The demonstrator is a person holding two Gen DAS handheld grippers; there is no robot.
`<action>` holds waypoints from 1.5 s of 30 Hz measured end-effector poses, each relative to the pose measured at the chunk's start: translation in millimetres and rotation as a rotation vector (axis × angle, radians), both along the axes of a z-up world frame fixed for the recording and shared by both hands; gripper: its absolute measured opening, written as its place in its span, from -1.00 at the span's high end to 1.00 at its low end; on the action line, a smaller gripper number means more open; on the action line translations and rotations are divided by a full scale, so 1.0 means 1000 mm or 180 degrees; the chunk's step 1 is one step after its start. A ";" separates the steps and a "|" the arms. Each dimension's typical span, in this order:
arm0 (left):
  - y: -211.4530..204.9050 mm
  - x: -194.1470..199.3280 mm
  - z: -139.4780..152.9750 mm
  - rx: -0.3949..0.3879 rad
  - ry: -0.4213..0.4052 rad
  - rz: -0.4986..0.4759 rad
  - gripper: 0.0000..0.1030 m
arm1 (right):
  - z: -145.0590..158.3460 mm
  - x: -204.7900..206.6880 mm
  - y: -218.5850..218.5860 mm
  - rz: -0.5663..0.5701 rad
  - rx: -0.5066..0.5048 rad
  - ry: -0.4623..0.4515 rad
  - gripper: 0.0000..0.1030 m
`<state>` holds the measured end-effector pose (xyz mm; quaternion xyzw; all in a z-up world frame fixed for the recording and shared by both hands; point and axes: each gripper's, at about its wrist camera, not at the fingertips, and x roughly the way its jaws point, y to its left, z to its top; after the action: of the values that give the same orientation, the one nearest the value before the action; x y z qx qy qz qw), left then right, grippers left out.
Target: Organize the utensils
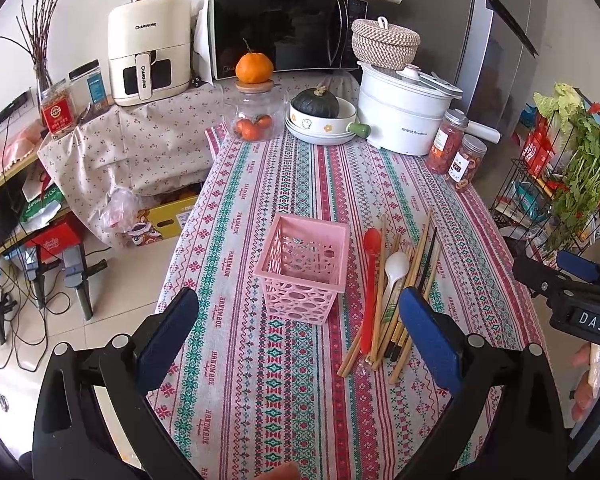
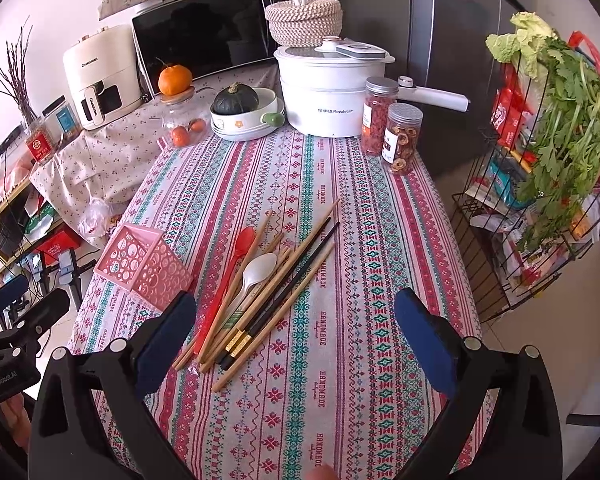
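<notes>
Utensils point(image 1: 392, 292): left wrist view; a loose heap on the striped tablecloth point(image 1: 292, 380), right of centre, just beside the basket.
Basket point(image 1: 304, 264): pink, perforated, upright, nothing seen inside; it stands left of the heap.
Red spoon point(image 1: 370, 280): leftmost of the heap, bowl far, handle near.
White spoon point(image 1: 394, 272): on top of the chopsticks, bowl far.
Chopsticks point(image 1: 424, 256): wooden and dark ones, fanned, tips far.
Left gripper point(image 1: 300, 340): above the near table edge, blue pads wide apart, gripping nothing; its right pad overlaps the heap's near end in view.
Right gripper point(image 1: 572, 292): at the right margin, seen side-on; its spread cannot be told here.
Far end: white pot point(image 1: 404, 116), squash point(image 1: 315, 103) in a bowl, glass jar point(image 1: 254, 116) with an orange on its lid.

Utensils point(image 2: 260, 292): right wrist view; heap left of centre on the tablecloth point(image 2: 360, 320), handles near, tips far and right.
Basket point(image 2: 140, 266): left of the heap, near the table's left edge, seen tilted by the lens.
Red spoon point(image 2: 230, 276): left edge of the heap.
White spoon point(image 2: 256, 272): beside it, over the chopsticks point(image 2: 296, 264).
Right gripper point(image 2: 296, 340): pads spread wide, holding nothing, above bare cloth just right of the heap.
Left gripper point(image 2: 8, 304): partly visible at the left margin.
</notes>
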<state>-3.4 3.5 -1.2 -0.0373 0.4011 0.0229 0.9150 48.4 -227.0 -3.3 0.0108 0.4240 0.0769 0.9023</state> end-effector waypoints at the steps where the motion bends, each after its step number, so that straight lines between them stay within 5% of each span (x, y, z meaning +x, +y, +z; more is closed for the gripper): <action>1: 0.000 0.000 0.000 -0.0003 -0.0004 0.0006 -0.87 | 0.000 0.000 0.000 0.0001 0.0000 -0.0002 -0.87; 17: 0.001 0.008 0.000 -0.0028 -0.0002 -0.0020 -0.87 | -0.002 0.013 -0.012 -0.0079 0.0029 0.0083 -0.87; 27: -0.040 0.052 0.022 -0.0088 0.0393 -0.1008 -0.79 | -0.006 0.036 -0.045 -0.0088 0.0394 0.0362 -0.79; 33: -0.079 0.120 -0.010 -0.0013 0.0948 -0.1246 -0.49 | -0.030 0.064 -0.067 -0.0074 0.0995 0.0726 -0.39; 38: -0.098 0.185 -0.067 -0.0066 0.1648 -0.1034 0.08 | -0.047 0.084 -0.065 -0.0040 0.1084 0.0883 -0.12; 45: -0.112 0.238 -0.115 -0.0092 0.1864 -0.0792 0.76 | -0.069 0.103 -0.080 -0.0166 0.1056 0.1018 -0.06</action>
<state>234.7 -108.1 -116.5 0.0073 0.6491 -0.0852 0.7558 151.2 -307.3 -72.7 0.1821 0.5427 0.1195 0.8112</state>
